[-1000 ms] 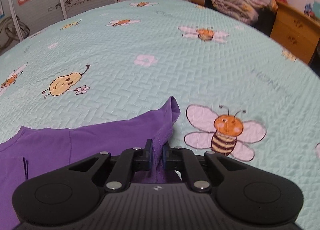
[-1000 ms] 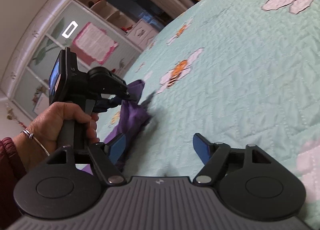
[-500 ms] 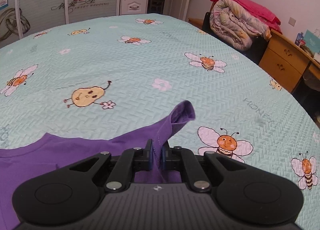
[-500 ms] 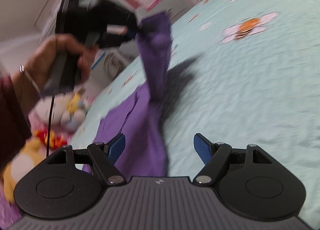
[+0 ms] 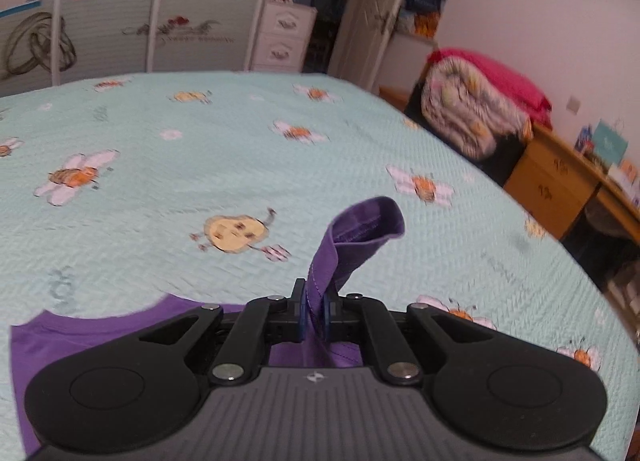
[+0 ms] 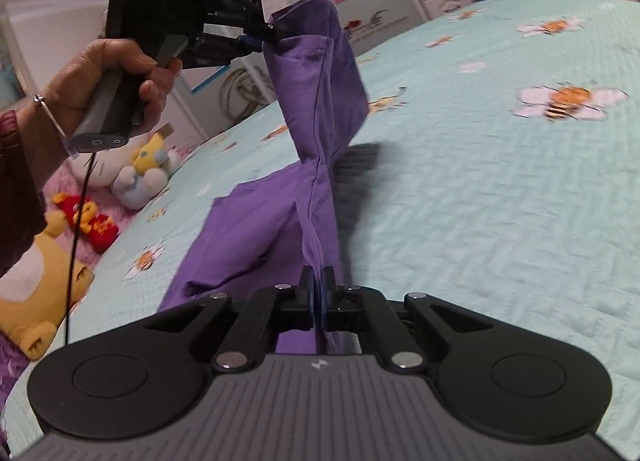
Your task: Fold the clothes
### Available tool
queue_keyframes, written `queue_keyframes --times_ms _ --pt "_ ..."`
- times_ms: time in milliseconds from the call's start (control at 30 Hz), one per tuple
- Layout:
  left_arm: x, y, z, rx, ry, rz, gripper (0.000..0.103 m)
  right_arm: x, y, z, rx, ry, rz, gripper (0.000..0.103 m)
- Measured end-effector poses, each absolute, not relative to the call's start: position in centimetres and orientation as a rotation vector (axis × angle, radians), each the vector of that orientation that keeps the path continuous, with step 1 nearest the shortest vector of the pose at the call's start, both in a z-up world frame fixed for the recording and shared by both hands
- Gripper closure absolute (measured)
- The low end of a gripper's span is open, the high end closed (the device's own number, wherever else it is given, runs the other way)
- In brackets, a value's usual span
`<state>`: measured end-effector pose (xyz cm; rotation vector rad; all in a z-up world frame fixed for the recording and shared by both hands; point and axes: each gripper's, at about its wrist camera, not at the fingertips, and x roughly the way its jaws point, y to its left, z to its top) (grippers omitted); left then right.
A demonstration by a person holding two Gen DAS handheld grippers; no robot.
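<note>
A purple garment [image 6: 316, 109] lies partly on the mint bedspread [image 6: 480, 201] and partly lifted. My left gripper [image 5: 315, 311] is shut on a hemmed edge of the purple garment [image 5: 360, 229], which curls up past its fingers. In the right wrist view the left gripper [image 6: 264, 33], held by a hand [image 6: 116, 77], lifts that edge high so the cloth hangs down in a fold. My right gripper [image 6: 319, 293] is shut on the lower part of the same fold, close above the bed.
Plush toys [image 6: 136, 177] lie along the bed's left edge. A rolled quilt [image 5: 476, 113] sits on a wooden cabinet [image 5: 560, 185] at the right. White drawers [image 5: 284, 37] and wardrobe doors [image 5: 120, 13] stand beyond the bed.
My left gripper has risen with the purple edge, pulling the cloth up off the bed. My right gripper, open before, has closed on the hanging fold.
</note>
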<state>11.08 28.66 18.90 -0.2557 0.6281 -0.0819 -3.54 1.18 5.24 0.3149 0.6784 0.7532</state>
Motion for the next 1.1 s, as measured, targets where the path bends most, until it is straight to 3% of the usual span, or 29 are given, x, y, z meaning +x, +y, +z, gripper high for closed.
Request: queue_keyframes --times_ms 233,567,733,800,900,1033,1100 --pt "5.9 38.0 17.5 -0.433 0.508 -0.007 0.097 -5.9 7.8 8.5 0.106 0.64 0.82 0.101" --pt "-1.4 47.3 5.1 -0.801 0.425 0.146 0.097 -8.4 12.9 5.3 -0.112 0.726 0.821 0.101" --pt "-3.0 47.4 1.1 -0.876 0.358 0.151 0.096 -8.0 12.8 3.8 -0.11 0.795 0.855 0.088" --pt "-3.3 46.8 0.5 -0.865 0.322 0.129 0.096 -7.6 12.2 3.6 -0.065 0.836 0.89 0.076" --pt "-3.8 46.0 -0.7 -0.84 0.282 0.096 0.095 -5.8 10.8 4.1 0.054 0.883 0.956 0.068" --pt "-4.2 46.0 -1.8 -0.857 0.253 0.064 0.094 -0.6 9.7 6.3 0.254 0.86 0.908 0.063" --pt "-4.0 45.8 -2.0 -0.842 0.287 0.09 0.094 2.2 10.6 7.1 0.279 0.814 0.843 0.051"
